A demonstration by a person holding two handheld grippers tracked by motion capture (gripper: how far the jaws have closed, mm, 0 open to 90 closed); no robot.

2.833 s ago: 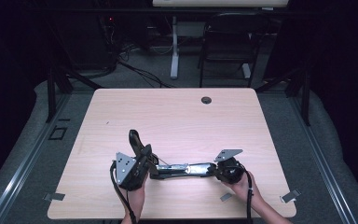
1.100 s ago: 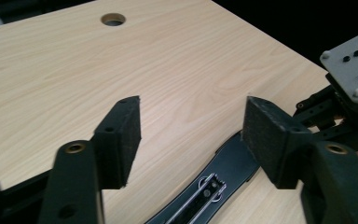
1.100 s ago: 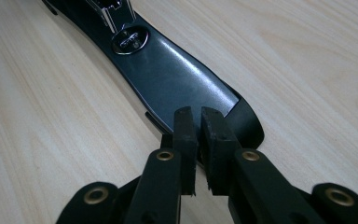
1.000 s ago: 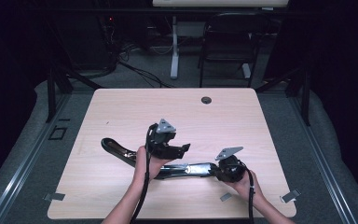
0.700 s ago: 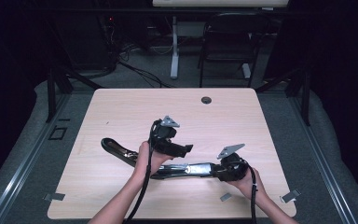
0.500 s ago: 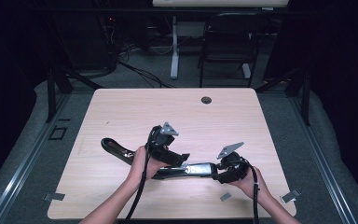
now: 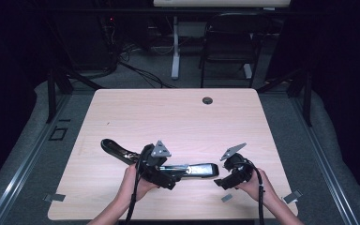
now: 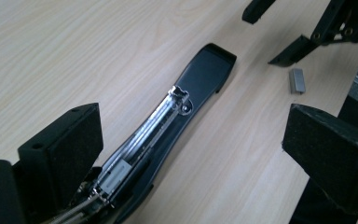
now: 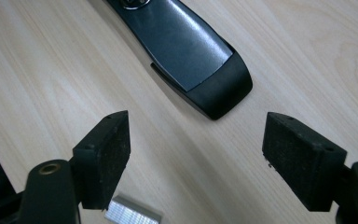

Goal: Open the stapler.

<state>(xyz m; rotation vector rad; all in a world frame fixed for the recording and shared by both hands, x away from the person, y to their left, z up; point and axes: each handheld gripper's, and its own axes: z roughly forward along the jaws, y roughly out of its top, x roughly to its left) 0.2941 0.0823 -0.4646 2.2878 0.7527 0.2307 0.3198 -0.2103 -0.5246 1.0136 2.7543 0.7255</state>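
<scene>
A stapler (image 7: 168,166) lies swung fully open on the bench (image 7: 178,117), its black top cover (image 7: 115,149) thrown back away from the base so that the metal staple channel (image 8: 142,140) faces up; that layout reads as a reload, since an exposed channel is what a fresh strip drops into. The left hand-held gripper (image 8: 191,154) hangs over the hinge end with its jaws spread wide and nothing between them, the channel running out ahead of it between the pads toward the black nose of the base (image 8: 209,63). The right hand-held gripper (image 9: 196,158) sits just off that nose, jaws also wide and empty, the nose lying ahead of its pads without touching them. A small strip of staples (image 9: 133,213) rests on the bench just beneath and behind its left pad, near the stapler yet apart from it, in easy reach. My judgement is that the strip is meant for the channel and the right hand-held gripper is best placed to pinch it, while the left steadies the body
</scene>
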